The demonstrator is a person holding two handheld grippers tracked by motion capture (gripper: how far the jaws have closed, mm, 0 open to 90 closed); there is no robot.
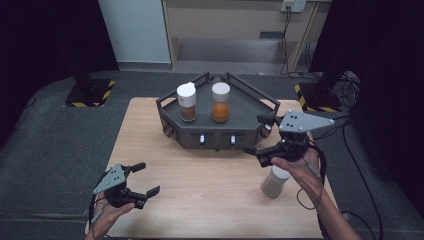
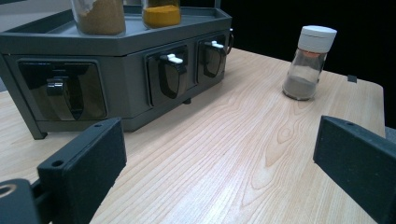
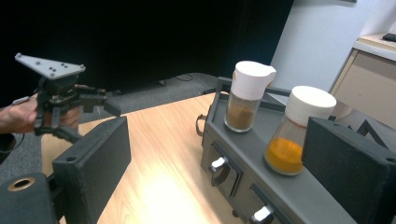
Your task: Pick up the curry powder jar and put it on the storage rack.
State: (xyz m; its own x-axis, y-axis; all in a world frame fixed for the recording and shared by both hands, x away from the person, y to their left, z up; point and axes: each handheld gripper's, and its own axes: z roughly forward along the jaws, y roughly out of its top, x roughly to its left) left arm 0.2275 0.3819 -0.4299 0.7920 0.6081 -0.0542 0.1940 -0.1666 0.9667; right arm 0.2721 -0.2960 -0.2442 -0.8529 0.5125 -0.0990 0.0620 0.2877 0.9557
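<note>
A dark grey spice rack (image 1: 190,135) stands at the back middle of the wooden table (image 1: 200,200). On it are a brown spice jar (image 1: 187,102) and an orange spice jar (image 1: 220,103), both white-capped. A third jar (image 1: 275,182) with pale grey powder stands on the table at the right, partly behind my right hand. My right gripper (image 1: 255,134) hovers open by the rack's right front corner, nothing between its jaws. Near the front left edge my left gripper (image 1: 146,178) is open and empty. In the left gripper view the grey-powder jar (image 2: 309,63) stands far ahead, beyond the gripper (image 2: 219,156).
The rack's front (image 2: 126,51) carries several small drawers with white and dark handles. In the right gripper view, its own gripper (image 3: 219,163) frames the rack (image 3: 261,144), brown jar (image 3: 246,95) and orange jar (image 3: 299,130); the left gripper (image 3: 91,122) shows farther off. Dark floor surrounds the table.
</note>
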